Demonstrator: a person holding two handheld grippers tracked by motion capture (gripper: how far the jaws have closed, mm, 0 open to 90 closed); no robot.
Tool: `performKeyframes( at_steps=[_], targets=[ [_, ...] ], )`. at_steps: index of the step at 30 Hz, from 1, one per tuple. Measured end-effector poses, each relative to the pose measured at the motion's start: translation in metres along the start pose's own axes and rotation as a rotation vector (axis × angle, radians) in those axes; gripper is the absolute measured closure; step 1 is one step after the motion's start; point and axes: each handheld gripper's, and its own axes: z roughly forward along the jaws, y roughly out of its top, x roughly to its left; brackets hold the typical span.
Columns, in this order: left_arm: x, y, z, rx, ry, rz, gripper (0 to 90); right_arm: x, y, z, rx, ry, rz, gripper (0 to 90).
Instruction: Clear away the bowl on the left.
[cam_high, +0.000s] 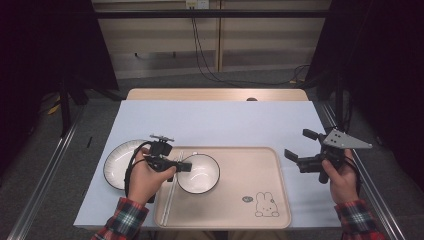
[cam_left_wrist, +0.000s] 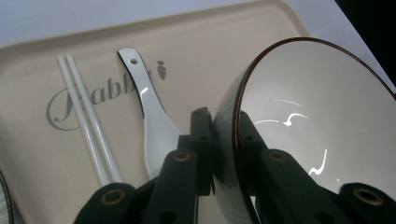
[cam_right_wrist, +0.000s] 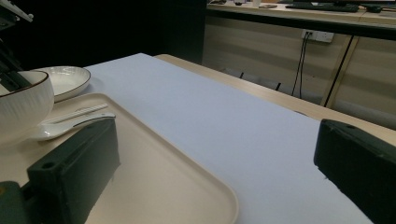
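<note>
A white bowl (cam_high: 200, 174) with a dark rim stands at the left end of the beige tray (cam_high: 250, 200). My left gripper (cam_high: 183, 166) is shut on the bowl's left rim, one jaw inside and one outside; in the left gripper view the left gripper (cam_left_wrist: 224, 126) pinches the bowl (cam_left_wrist: 308, 126) at its edge. A white spoon (cam_left_wrist: 154, 116) and white chopsticks (cam_left_wrist: 88, 121) lie on the tray beside the bowl. My right gripper (cam_high: 299, 144) hangs open above the table just right of the tray, nothing between its jaws (cam_right_wrist: 215, 177).
A white plate (cam_high: 117, 162) lies on the pale blue mat left of the tray, also seen as the plate (cam_right_wrist: 65, 79) in the right gripper view. The tray's right half carries a printed rabbit (cam_high: 266, 205). Metal rails run along both table sides.
</note>
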Motion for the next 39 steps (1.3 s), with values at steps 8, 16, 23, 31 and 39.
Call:
performKeyframes(
  at_steps=[8,16,23,31,39],
  targets=[
    [-0.007,-0.003,0.005,0.03,-0.015,0.033,81.9,0.0,0.0,0.001,0.0,-0.005,-0.001,0.0],
    [-0.015,-0.005,0.01,0.039,-0.029,0.054,81.9,0.0,-0.001,0.001,0.001,-0.004,0.002,0.0],
    [-0.022,-0.009,0.015,0.051,-0.042,0.066,81.9,0.0,-0.001,0.001,0.001,-0.003,0.003,0.0],
    [-0.021,-0.015,0.02,0.067,-0.043,0.073,81.9,0.0,-0.001,0.002,-0.003,-0.006,0.005,0.0],
    [-0.018,-0.02,0.022,0.082,-0.039,0.08,81.8,0.0,-0.001,0.002,-0.004,-0.006,0.004,0.0]
  ],
)
